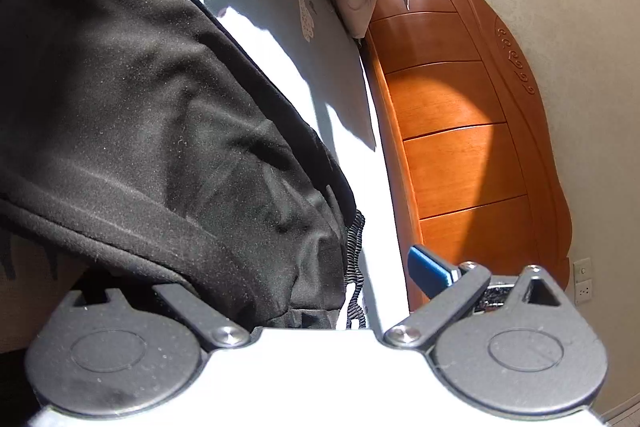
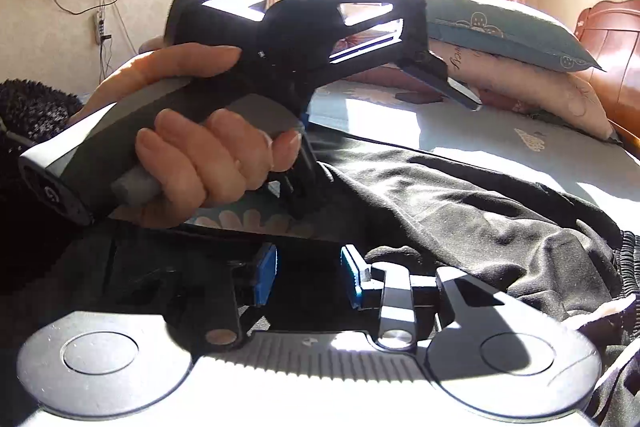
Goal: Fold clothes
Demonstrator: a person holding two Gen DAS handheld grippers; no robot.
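The right hand-held gripper (image 2: 308, 277) is nearest, its blue pads parted with only dark cloth showing between them, unpinched. Beyond, the left hand-held gripper (image 2: 302, 163) dips into the black garment (image 2: 480, 211); its grip is hidden. Farther off, pillows (image 2: 516, 39) leave the bed (image 2: 460, 131) free for folding.

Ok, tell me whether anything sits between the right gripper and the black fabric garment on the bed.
Nothing visible does. The right gripper is open with the black fabric garment directly ahead; the left gripper sits beyond, higher up.
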